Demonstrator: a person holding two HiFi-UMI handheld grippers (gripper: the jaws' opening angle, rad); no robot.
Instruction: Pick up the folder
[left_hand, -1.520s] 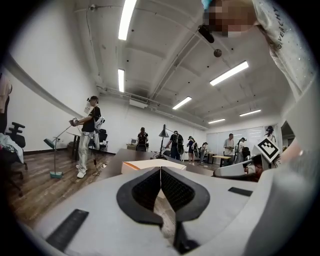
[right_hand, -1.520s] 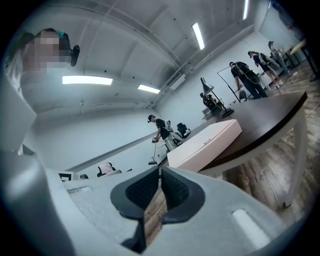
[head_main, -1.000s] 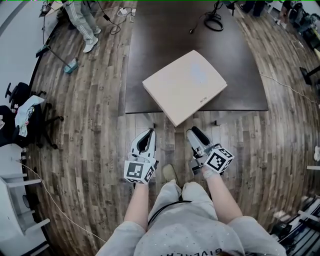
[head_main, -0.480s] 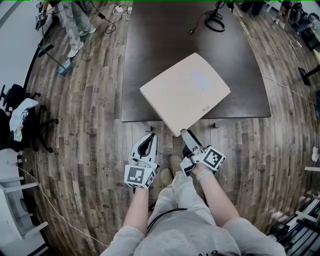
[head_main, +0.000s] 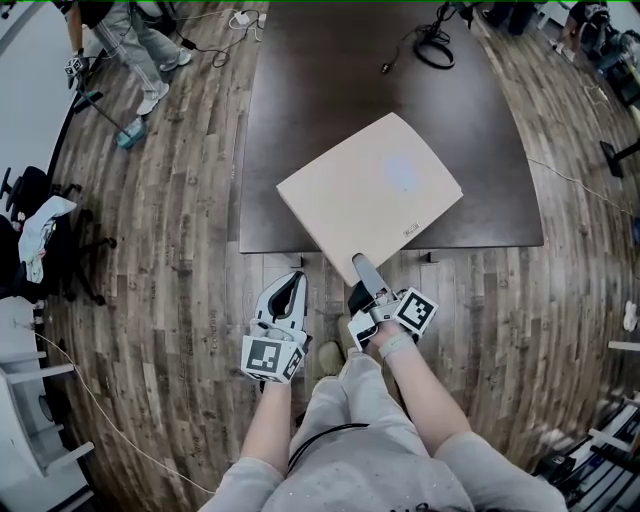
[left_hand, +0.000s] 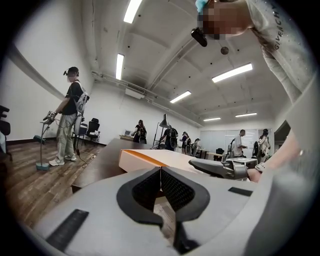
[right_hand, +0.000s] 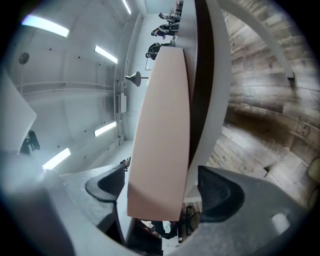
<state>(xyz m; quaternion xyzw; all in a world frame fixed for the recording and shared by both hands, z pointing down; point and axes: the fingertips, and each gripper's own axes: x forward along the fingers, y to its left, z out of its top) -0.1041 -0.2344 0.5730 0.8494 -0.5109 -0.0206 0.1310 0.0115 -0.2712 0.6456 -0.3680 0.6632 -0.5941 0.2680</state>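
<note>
Right, biggest first: wood-plank floor all round, w/ a dark rectangular table in the middle of it. Flat on the table's near end lies the beige folder, turned at an angle, its nearest corner sticking out past the table edge toward the person holding the grippers. At that corner is the right gripper, rolled onto its side. Its jaws are opening, one over the folder's top face and one under the overhang. The corner sits between them w/ a gap on each side, so no grip. The left gripper hangs beside it over the floor, just short of the table edge and clear of the folder. Its jaws are closed together, pads meeting, nothing in them. Far left, another person stands on the floor, and a black cable lies coiled at the table's far end.
</note>
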